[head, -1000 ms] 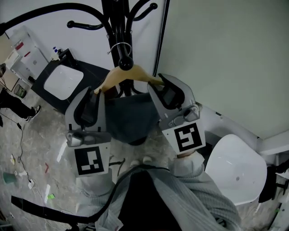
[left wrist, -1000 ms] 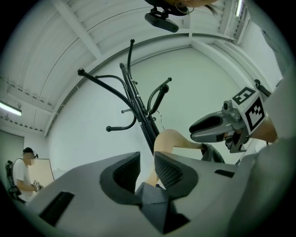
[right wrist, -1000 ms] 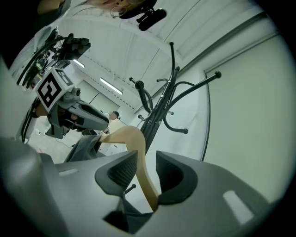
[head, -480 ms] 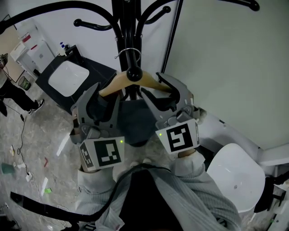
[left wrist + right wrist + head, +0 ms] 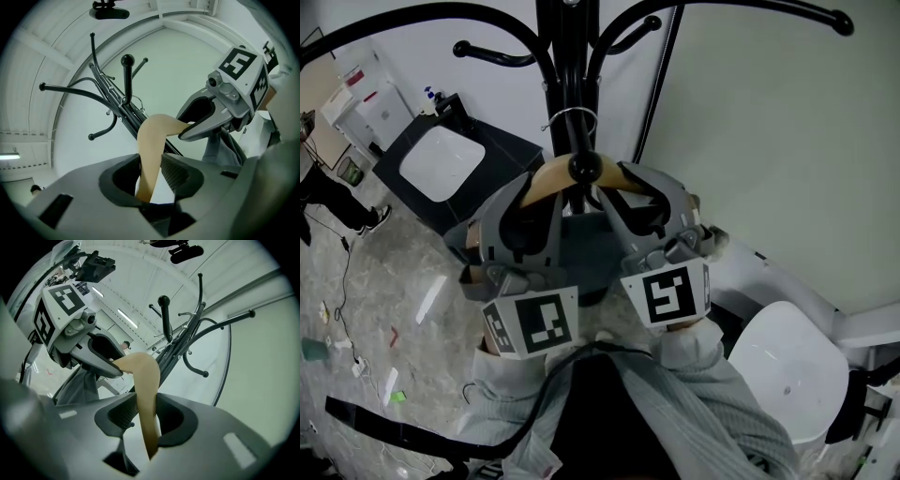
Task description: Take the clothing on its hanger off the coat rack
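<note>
A wooden hanger [image 5: 542,176] carrying a dark grey garment [image 5: 581,253] hangs by its metal hook [image 5: 572,118] on the black coat rack [image 5: 567,56]. My left gripper [image 5: 530,202] is on the hanger's left arm and my right gripper [image 5: 642,192] is on its right arm. In the left gripper view the hanger arm [image 5: 152,140] runs between my left gripper [image 5: 151,176] jaws, which are closing and touch it on both sides. In the right gripper view the other arm [image 5: 145,380] sits the same way in my closing right gripper [image 5: 146,420].
The rack's curved black pegs [image 5: 750,7] spread overhead. A white chair [image 5: 787,361] stands at lower right. A dark table with a white basin [image 5: 441,159] is at upper left. A person's legs [image 5: 328,202] show at the left edge. A pale wall panel [image 5: 769,141] stands close behind.
Both grippers moved up from below the hanger to its two arms. Their jaws spread wide, then came in around the wood. The hanger stays on the rack.
</note>
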